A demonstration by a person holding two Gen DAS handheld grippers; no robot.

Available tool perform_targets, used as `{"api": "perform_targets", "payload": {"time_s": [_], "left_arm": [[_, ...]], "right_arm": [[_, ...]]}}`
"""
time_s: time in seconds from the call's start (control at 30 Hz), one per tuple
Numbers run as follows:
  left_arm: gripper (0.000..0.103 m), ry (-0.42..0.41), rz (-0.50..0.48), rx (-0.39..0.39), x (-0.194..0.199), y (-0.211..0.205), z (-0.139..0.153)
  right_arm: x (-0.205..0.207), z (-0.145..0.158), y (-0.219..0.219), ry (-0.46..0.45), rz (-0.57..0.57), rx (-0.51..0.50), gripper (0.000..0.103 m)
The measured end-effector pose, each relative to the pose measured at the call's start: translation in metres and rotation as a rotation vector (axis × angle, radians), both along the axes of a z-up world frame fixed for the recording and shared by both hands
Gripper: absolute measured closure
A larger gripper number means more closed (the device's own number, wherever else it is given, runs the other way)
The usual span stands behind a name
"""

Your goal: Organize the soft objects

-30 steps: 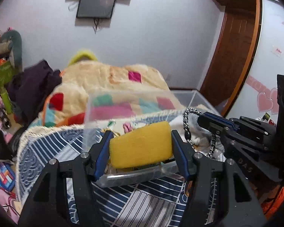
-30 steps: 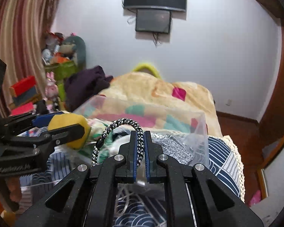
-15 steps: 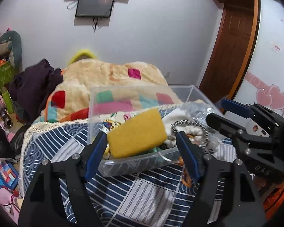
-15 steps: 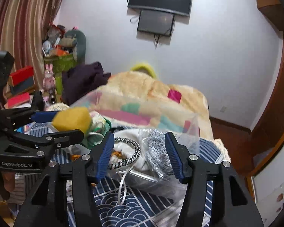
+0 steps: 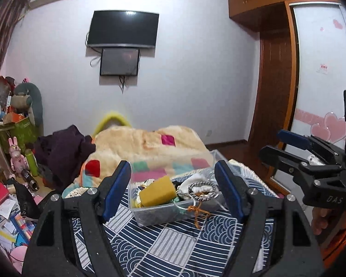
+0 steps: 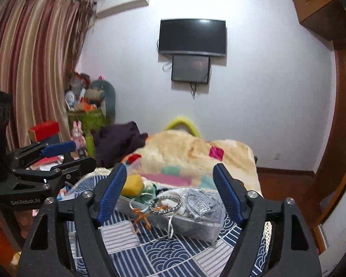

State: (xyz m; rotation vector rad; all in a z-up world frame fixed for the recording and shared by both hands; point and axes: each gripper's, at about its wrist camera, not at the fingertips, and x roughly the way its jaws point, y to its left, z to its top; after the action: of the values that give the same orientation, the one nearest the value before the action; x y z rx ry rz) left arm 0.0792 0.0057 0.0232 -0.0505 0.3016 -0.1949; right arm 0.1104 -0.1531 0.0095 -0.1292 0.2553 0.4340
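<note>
Both grippers stand wide apart at the fingers and hold nothing. From the left wrist view, the left gripper frames the clear plastic bin in the lower middle of the frame, its 2 blue-padded fingers well short of the bin's walls. The right gripper does the same in its own view, and it also shows at the right edge of the left view, off to the side of the bin.

Inside the bin lies the yellow sponge, resting toward the left end on top of other soft odds and ends. Just right of it sits a black-and-white braided ring (a bracelet or cord loop, hard to say which) over something white. An orange string hangs over the bin's front wall onto the cloth. In the right wrist view a grey sparkly pouch fills the bin's right end, wrapped in clear plastic.

The bin stands on a navy and white patterned bedspread. Behind it, in the middle of the frame, lies a cream blanket with coloured squares, and left of that a dark purple heap of clothing. On the wall above hangs a black television with a smaller screen under it. Striped curtains fill the upper left of the right wrist view.
</note>
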Motion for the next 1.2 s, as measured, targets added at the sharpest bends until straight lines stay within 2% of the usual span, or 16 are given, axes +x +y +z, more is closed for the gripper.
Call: {"api": "perform_targets", "payload": {"time_s": [0.1,0.13,0.23,0.47,0.83,1.2], "left_arm": [[0.025,-0.034,0.006,0.003,-0.018,-0.001,0.008],[0.02,-0.042,0.003,0.003,-0.023,-0.001,0.009],[0.013,-0.071,0.013,-0.008,-0.04,0.0,0.013],[0.002,-0.087,0.03,0.007,-0.054,-0.004,0.011],[0.001,-0.081,0.037,0.033,-0.056,-0.011,0.004],[0.0,-0.079,0.042,0.043,-0.053,-0.013,0.002]], "right_arm": [[-0.012,0.004,-0.001,-0.027,0.006,0.003,0.018],[-0.016,0.004,-0.001,-0.038,0.002,0.002,0.016],[-0.024,0.004,-0.002,-0.062,0.007,0.013,0.001],[-0.032,0.0,0.004,-0.062,0.013,0.025,0.0],[-0.036,-0.012,0.003,-0.028,0.003,0.054,0.0],[-0.036,-0.011,-0.006,-0.018,-0.009,0.076,0.0]]}}
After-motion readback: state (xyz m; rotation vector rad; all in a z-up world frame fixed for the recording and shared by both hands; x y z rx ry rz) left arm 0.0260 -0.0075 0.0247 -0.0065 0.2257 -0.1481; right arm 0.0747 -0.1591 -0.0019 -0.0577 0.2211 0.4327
